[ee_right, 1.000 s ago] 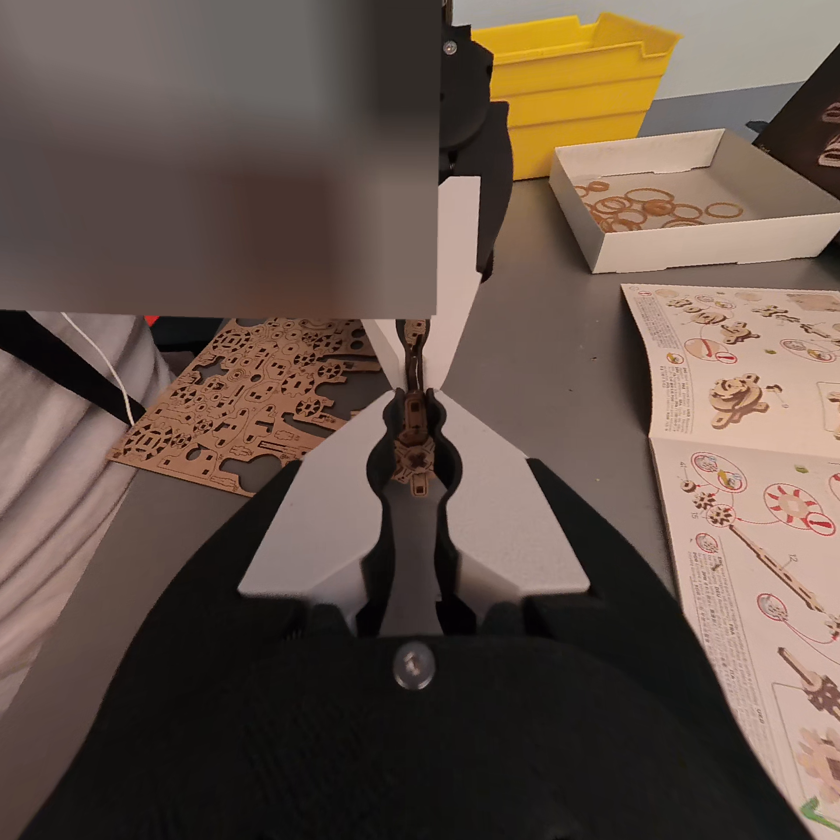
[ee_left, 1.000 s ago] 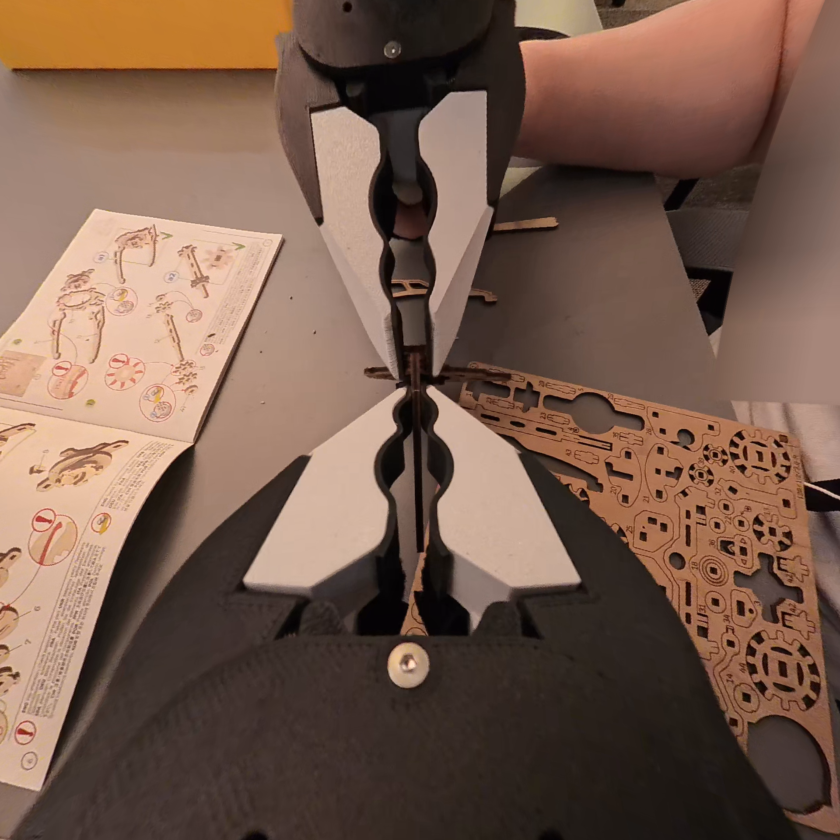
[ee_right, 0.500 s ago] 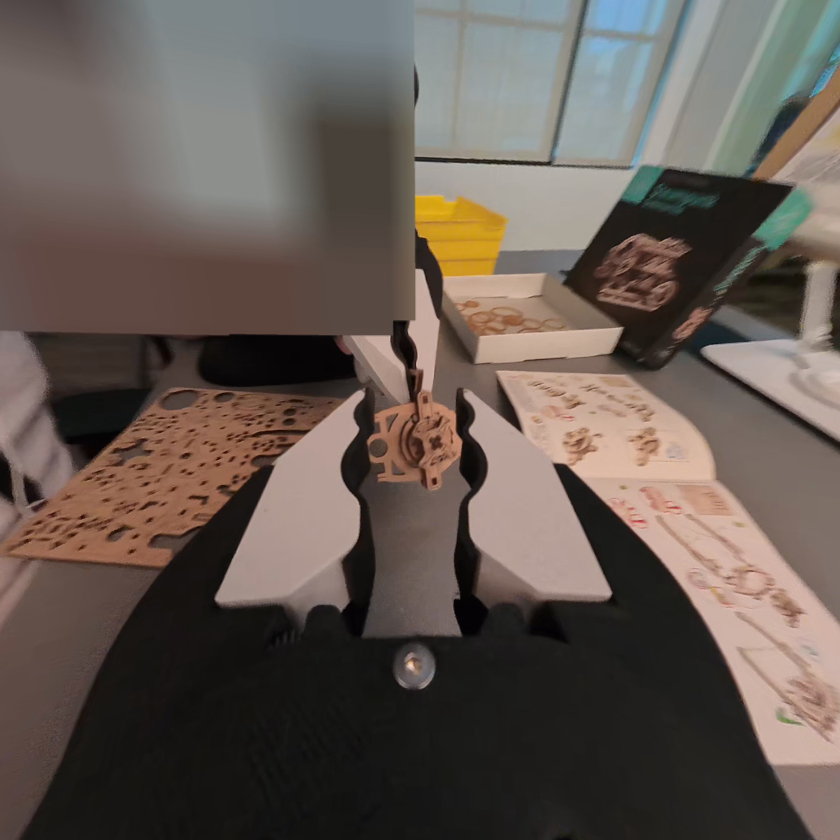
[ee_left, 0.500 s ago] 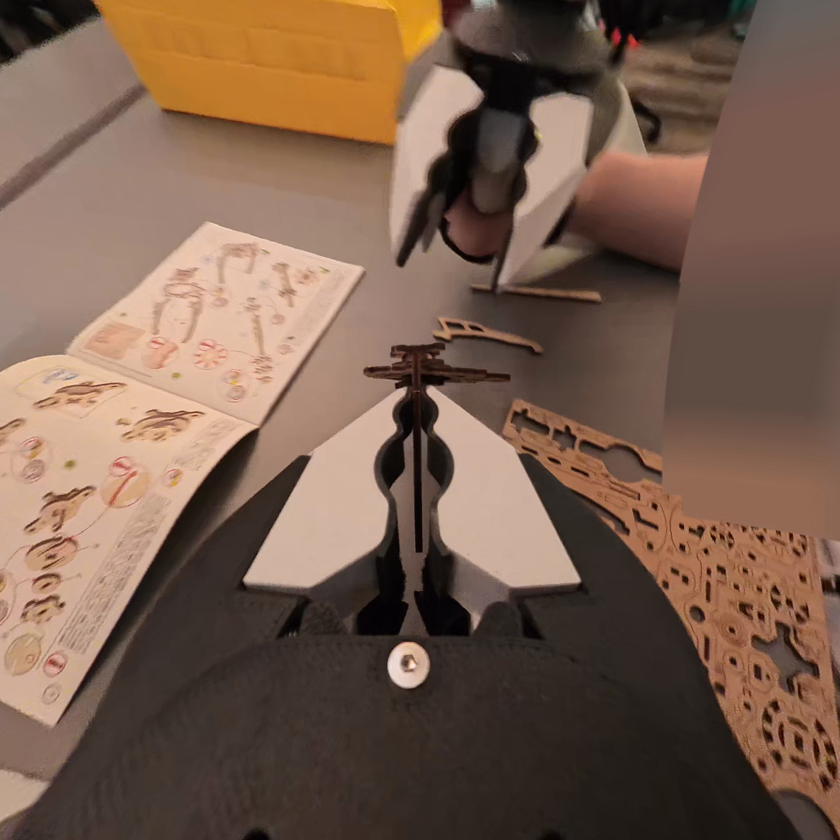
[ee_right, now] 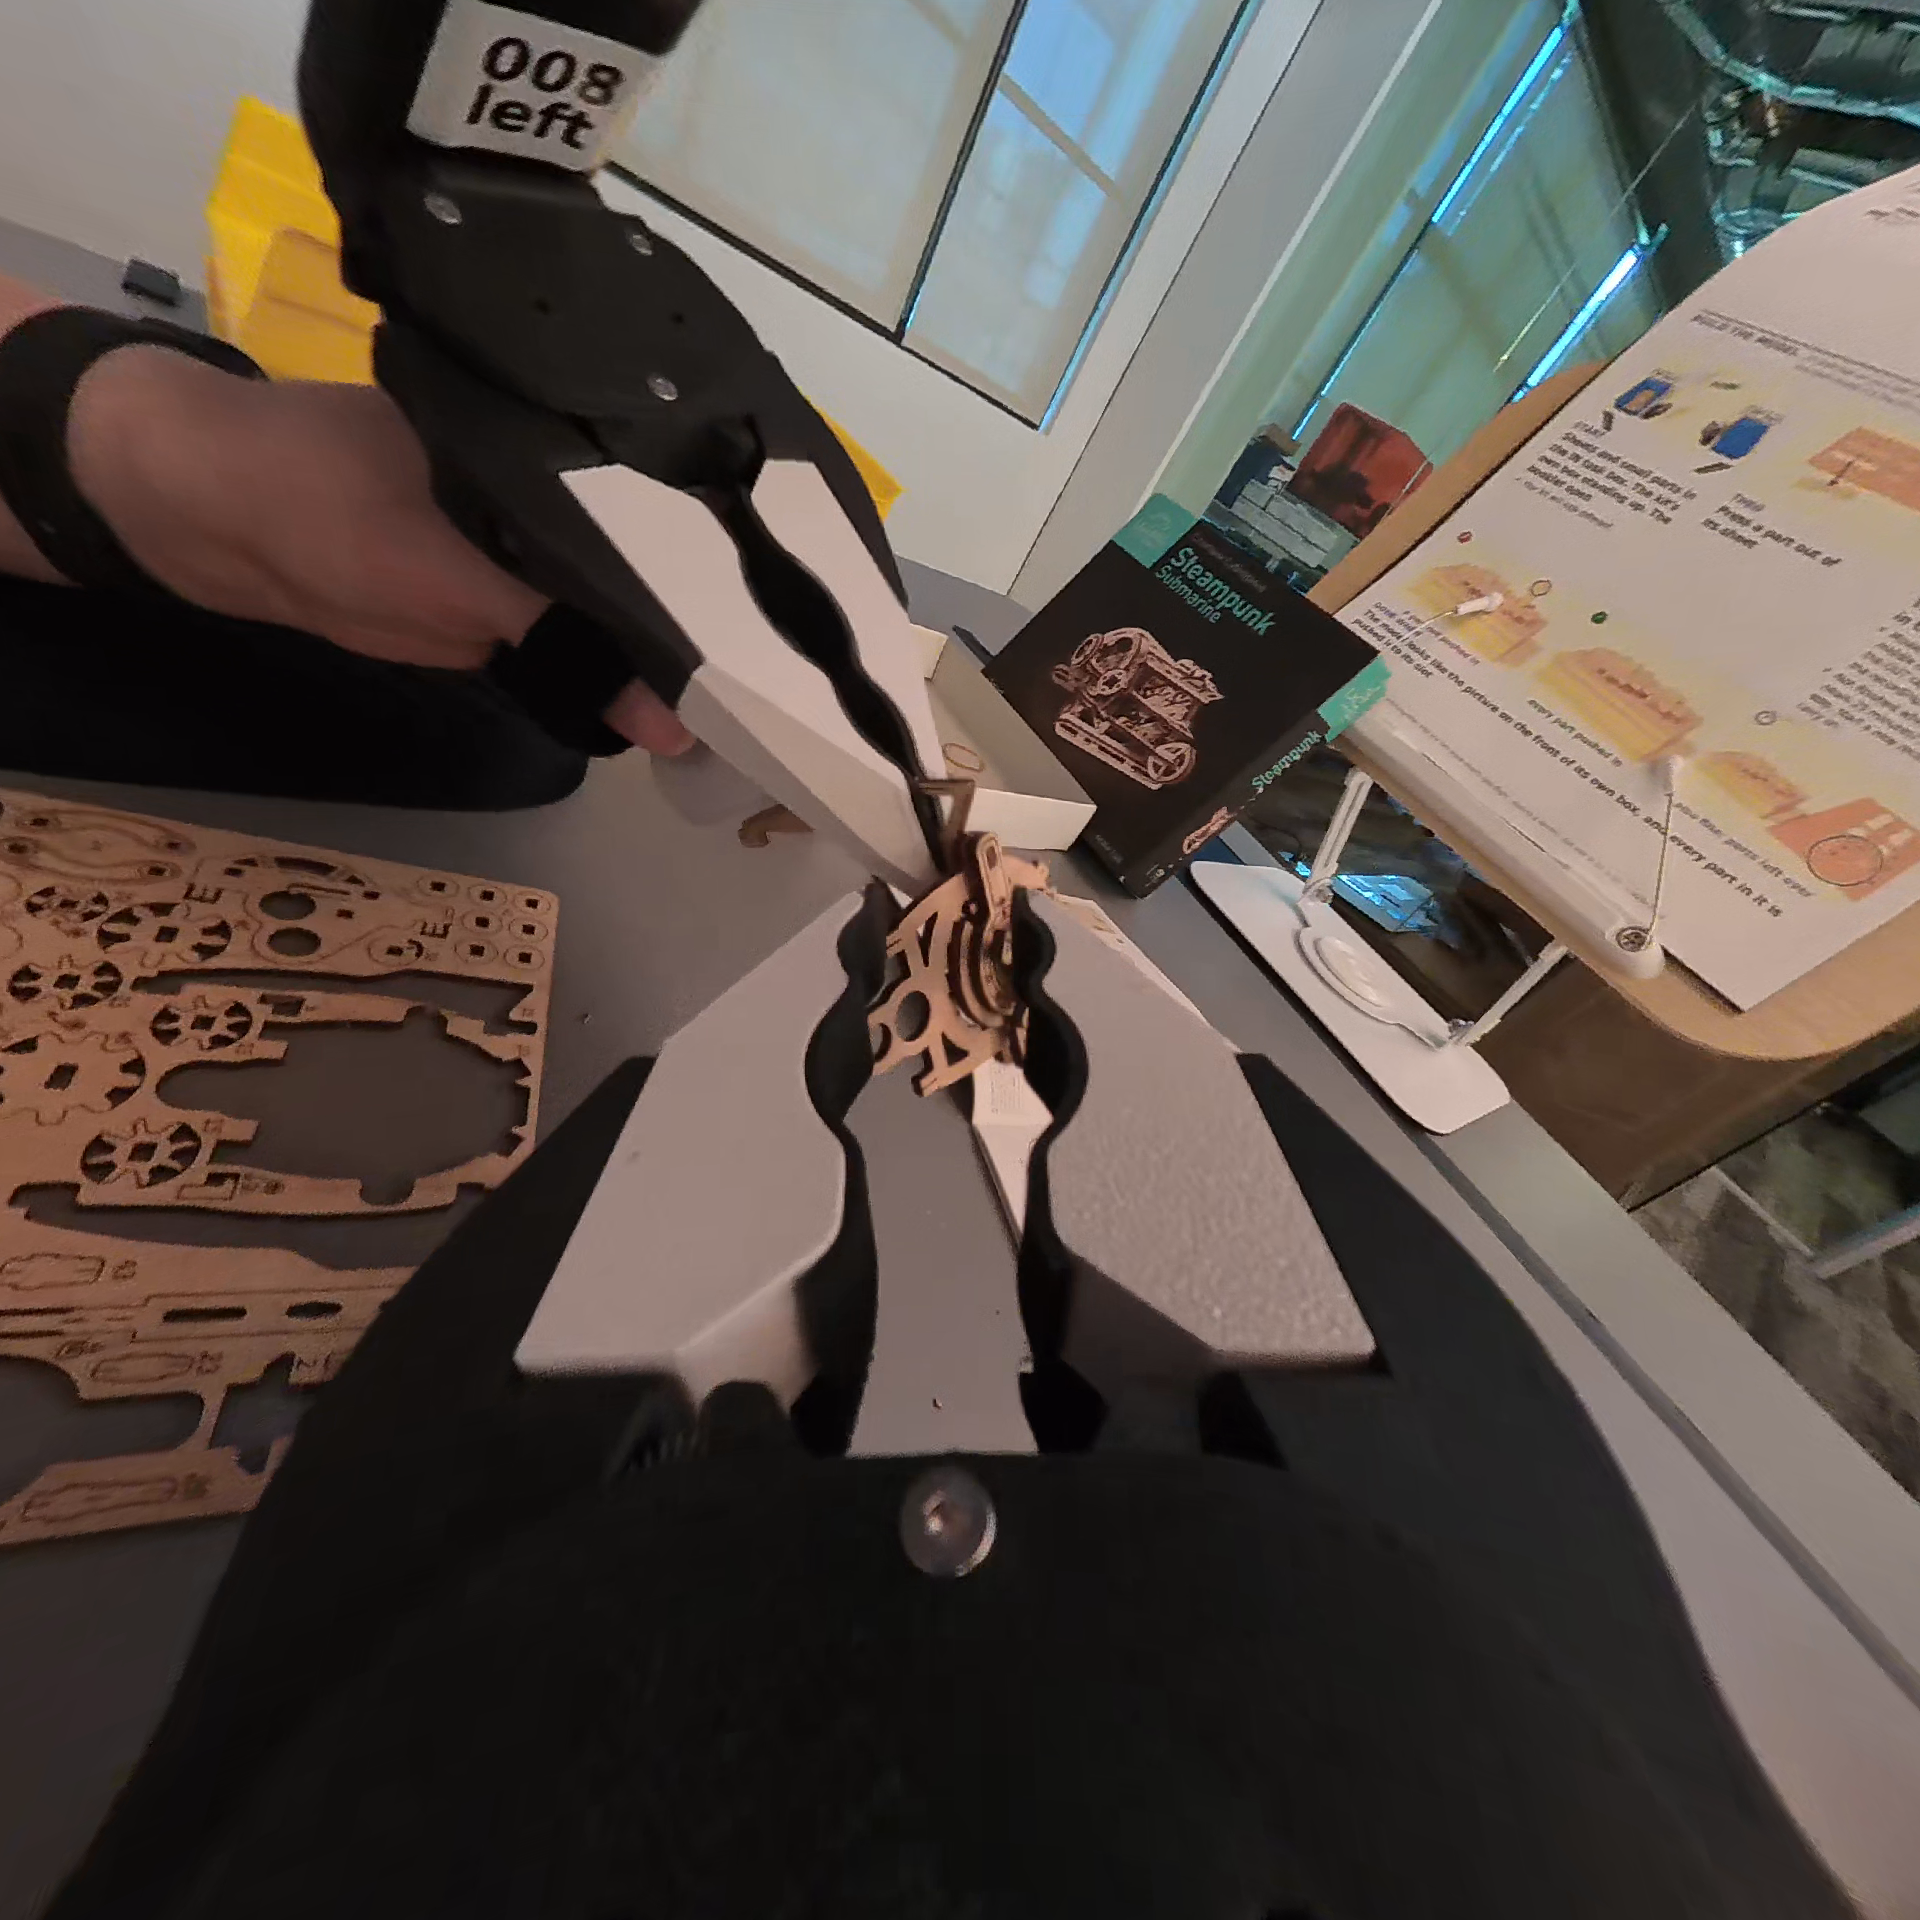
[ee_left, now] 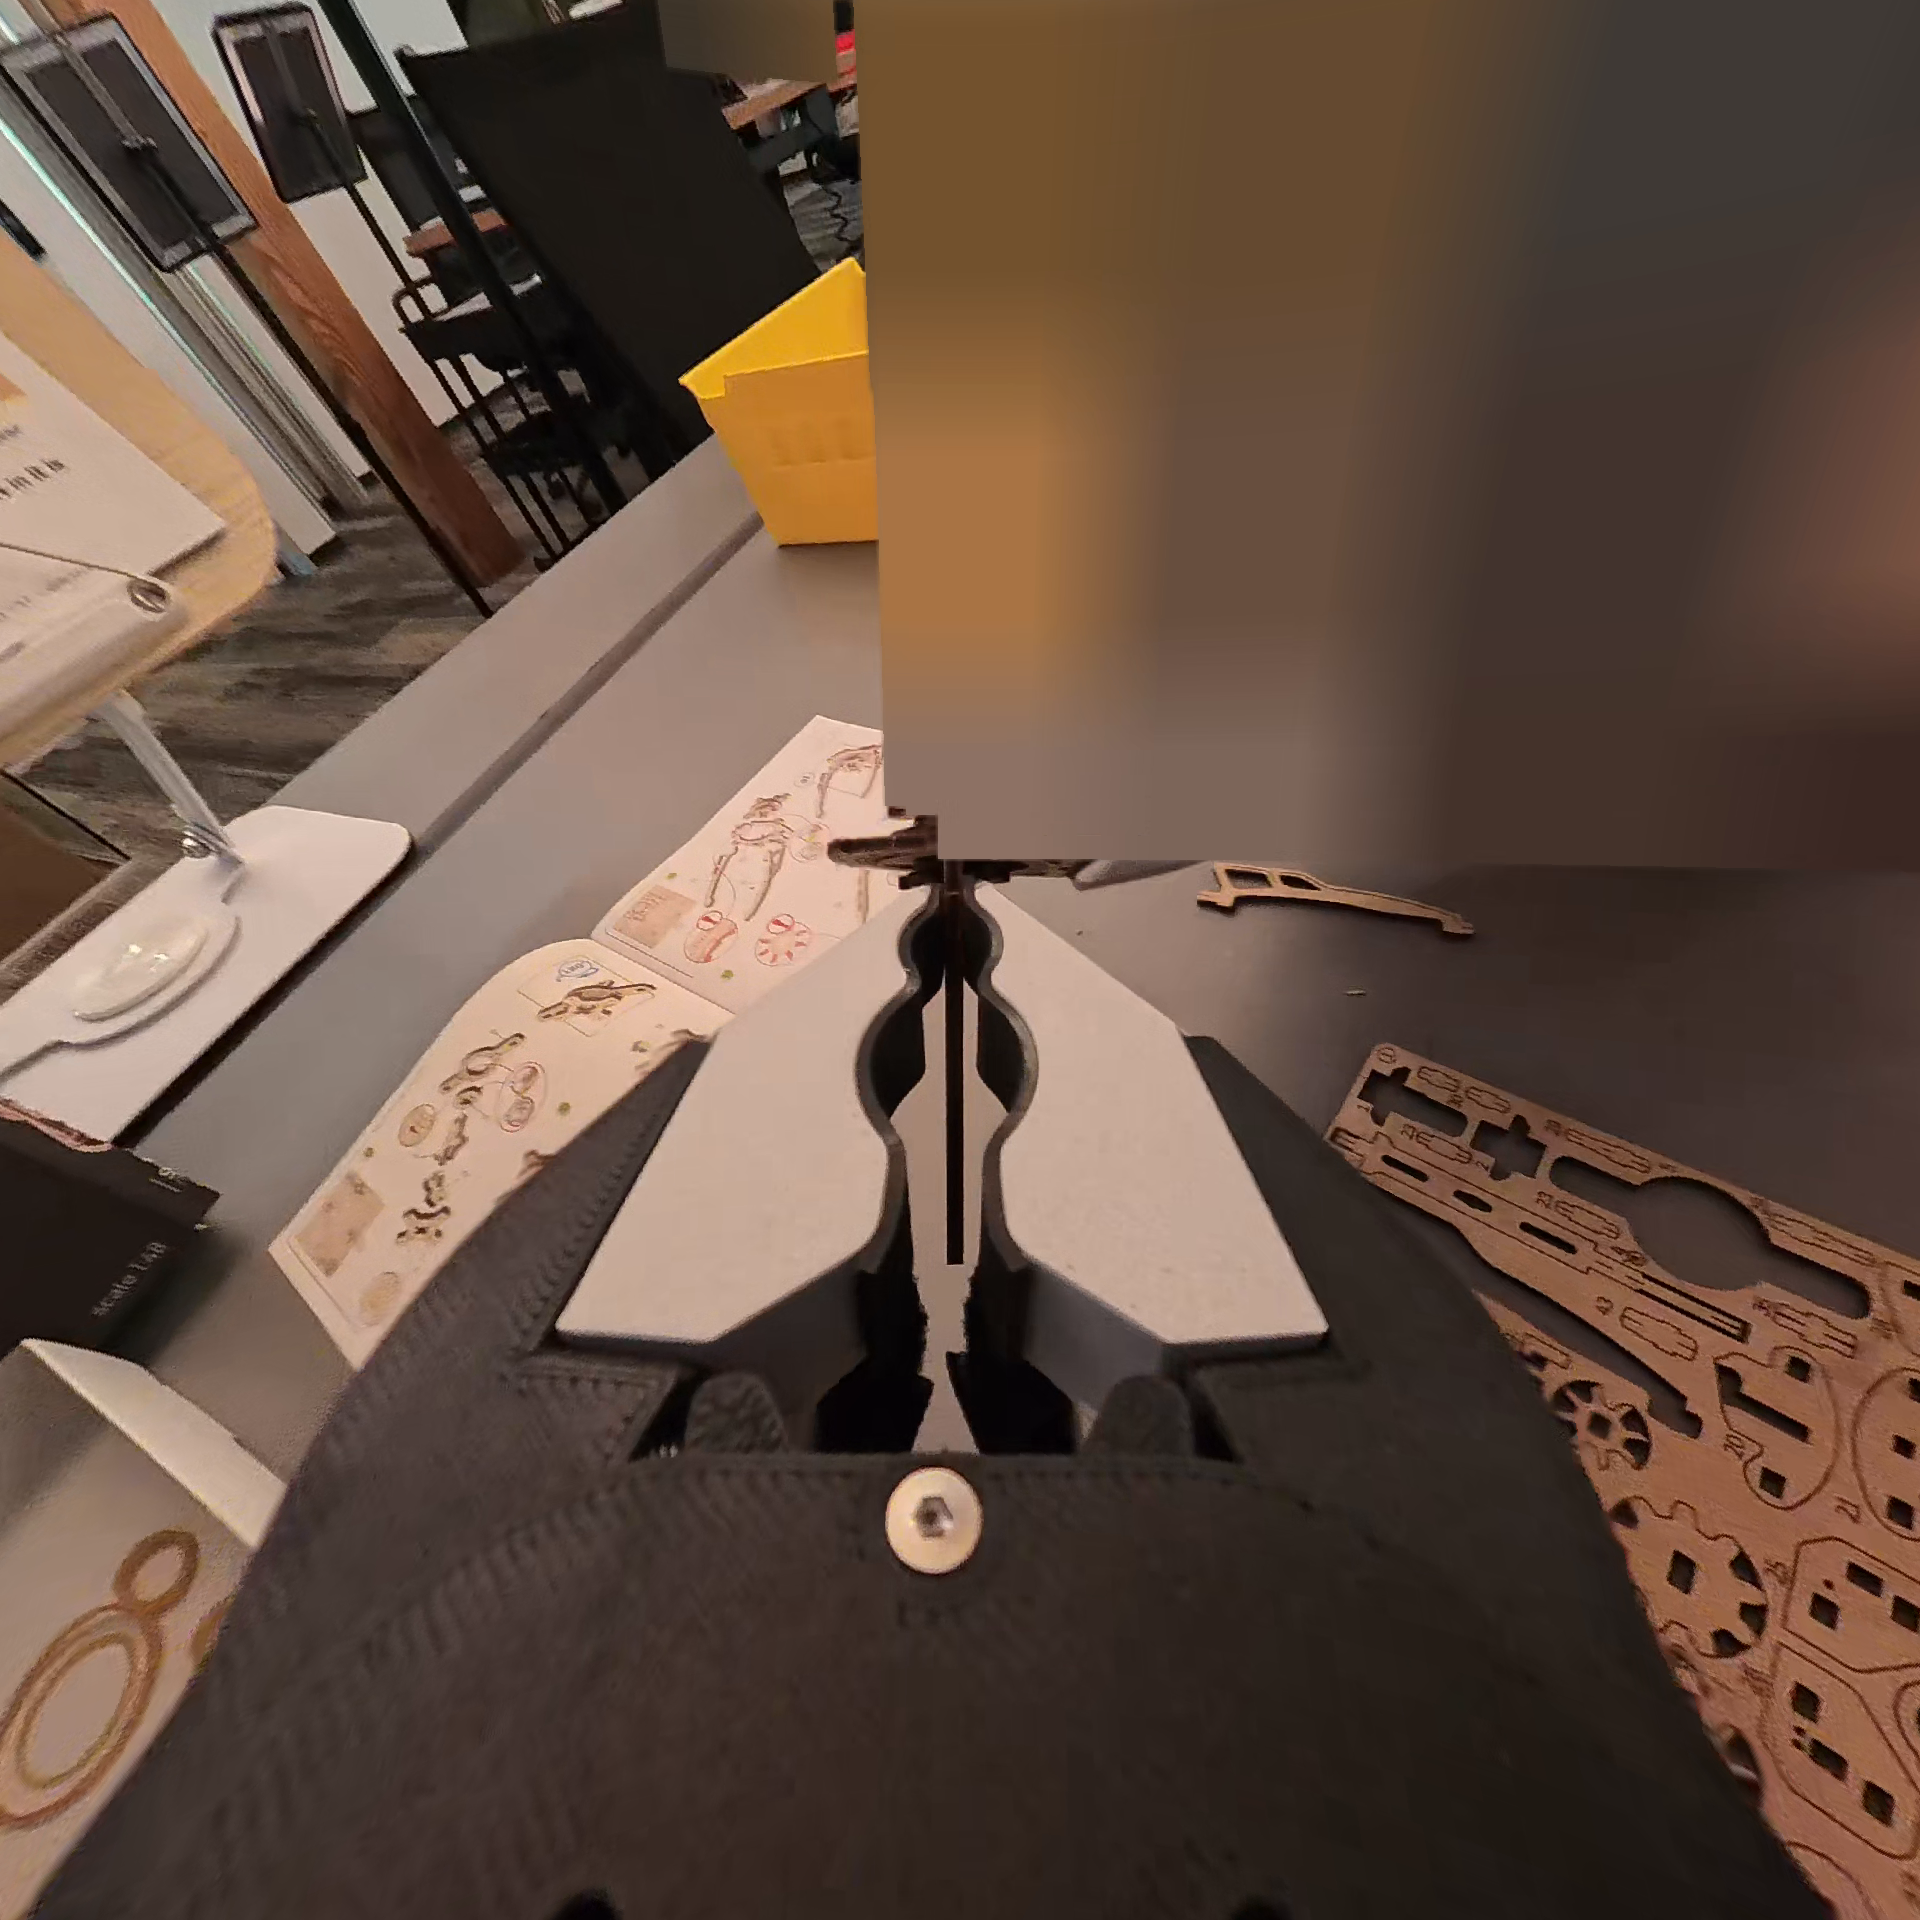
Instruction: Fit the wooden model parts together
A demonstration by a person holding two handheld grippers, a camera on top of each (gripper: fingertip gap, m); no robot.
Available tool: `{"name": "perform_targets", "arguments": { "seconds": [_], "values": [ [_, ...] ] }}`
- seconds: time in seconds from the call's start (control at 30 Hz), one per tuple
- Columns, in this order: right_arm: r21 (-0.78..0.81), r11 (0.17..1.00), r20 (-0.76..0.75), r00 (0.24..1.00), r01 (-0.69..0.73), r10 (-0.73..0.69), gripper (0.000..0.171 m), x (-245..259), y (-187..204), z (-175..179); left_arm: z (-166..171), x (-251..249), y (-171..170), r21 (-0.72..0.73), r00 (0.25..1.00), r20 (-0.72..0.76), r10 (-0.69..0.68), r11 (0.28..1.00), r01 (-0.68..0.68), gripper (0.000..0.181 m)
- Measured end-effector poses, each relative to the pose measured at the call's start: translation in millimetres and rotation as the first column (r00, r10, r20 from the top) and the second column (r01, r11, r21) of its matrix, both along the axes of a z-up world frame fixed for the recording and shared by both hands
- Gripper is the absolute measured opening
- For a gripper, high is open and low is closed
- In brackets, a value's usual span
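Broadly, a grey table filled both views, and the biggest thing lying on it was the laser-cut plywood sheet, at the left of the right wrist view and at the lower right of the left wrist view, with many part-shaped holes in it. An open instruction booklet lay left of centre in the left wrist view, a yellow bin stood at the upper middle, and a dark model box stood right of centre in the right wrist view. The left gripper had its white fingers drawn in to a narrow gap, pinching a thin flat wooden piece seen edge-on down the middle of the frame; in the right wrist view this gripper came in from the upper left, held by a hand in a black fingerless glove. The right gripper had its fingers a little further apart, their dark inner faces pressed on either side of the wooden model assembly, a small cluster of gears and plates at the centre of that frame. The left gripper's tips met the top of this assembly. A single loose wooden strip lay on the table right of centre in the left wrist view.
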State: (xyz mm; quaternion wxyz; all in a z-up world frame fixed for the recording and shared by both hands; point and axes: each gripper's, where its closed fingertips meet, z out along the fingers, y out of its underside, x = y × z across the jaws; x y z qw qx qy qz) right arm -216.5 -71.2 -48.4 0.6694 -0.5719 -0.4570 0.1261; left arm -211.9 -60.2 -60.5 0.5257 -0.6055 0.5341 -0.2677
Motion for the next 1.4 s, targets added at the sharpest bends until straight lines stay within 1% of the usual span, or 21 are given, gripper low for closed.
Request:
{"name": "perform_targets", "arguments": {
  "seconds": [0.07,0.17,0.33,0.4,0.5,0.6,0.67,0.73,0.8,0.83,0.93,1.0,1.1,1.23,1.4],
  "values": [
    [0.013,1.000,0.008,1.000,-0.013,0.013,0.022,-1.3,-2.8,0.7,-1.2,-0.1,1.0,-0.027,1.000,0.006,0.007,1.000,-0.007,0.000],
    [0.024,1.000,0.047,0.999,0.019,-0.020,0.021,1.0,1.5,-3.3,-2.6,-0.7,2.2,-0.056,1.000,0.008,0.018,0.998,-0.018,0.000],
    [0.025,0.999,0.070,0.997,0.021,-0.022,0.021,1.5,1.7,-6.9,-8.2,-1.0,3.5,-0.058,0.999,-0.023,0.024,0.998,-0.025,0.000],
    [0.007,1.000,0.062,0.998,0.001,-0.002,0.022,1.2,0.6,-8.0,-9.4,-1.1,3.3,-0.055,0.999,-0.032,0.025,0.998,-0.027,0.000],
    [-0.070,0.990,-0.035,0.992,-0.119,0.117,0.021,-1.3,-10.2,-3.6,-11.2,-3.1,5.7,-0.022,0.998,-0.057,0.039,0.999,-0.041,0.000],
    [-0.161,0.965,-0.159,0.970,-0.208,0.182,0.019,5.6,-12.9,2.4,-14.2,-3.9,5.5,0.053,0.993,-0.110,0.036,0.998,-0.030,0.000],
    [-0.181,0.953,-0.192,0.959,-0.242,0.207,0.019,11.1,-13.3,4.5,-16.4,-0.8,-2.3,0.142,0.987,-0.161,-0.016,0.989,0.039,0.000],
    [-0.161,0.956,-0.160,0.962,-0.245,0.219,0.019,14.3,-14.1,3.0,-17.5,2.3,-10.0,0.217,0.979,-0.198,-0.047,0.972,0.090,0.000],
    [-0.156,0.945,-0.084,0.957,-0.288,0.278,0.015,10.2,-23.0,-5.5,-20.5,6.6,-21.5,0.260,0.967,-0.233,-0.106,0.951,0.167,0.000],
    [-0.154,0.949,-0.053,0.961,-0.276,0.271,0.014,10.3,-22.2,-9.4,-21.2,7.4,-23.0,0.273,0.965,-0.239,-0.107,0.946,0.172,0.000],
    [-0.173,0.938,-0.056,0.954,-0.299,0.294,0.007,9.5,-24.5,-12.2,-26.4,9.7,-31.4,0.268,0.952,-0.261,-0.160,0.935,0.231,0.000],
    [-0.188,0.932,-0.052,0.951,-0.310,0.306,0.007,10.3,-24.7,-15.8,-29.0,10.0,-34.4,0.261,0.945,-0.271,-0.183,0.931,0.255,0.000],
    [-0.223,0.918,-0.032,0.944,-0.327,0.328,0.007,10.2,-26.4,-23.4,-32.7,10.1,-35.7,0.258,0.939,-0.284,-0.195,0.927,0.271,0.000],
    [-0.260,0.903,-0.018,0.937,-0.341,0.349,0.000,8.4,-28.8,-30.9,-36.8,10.0,-36.6,0.257,0.932,-0.302,-0.201,0.924,0.283,0.000],
    [-0.287,0.892,-0.025,0.934,-0.349,0.357,0.000,7.8,-29.0,-34.2,-40.0,9.4,-36.5,0.246,0.928,-0.311,-0.206,0.926,0.288,0.000]
  ]
}}
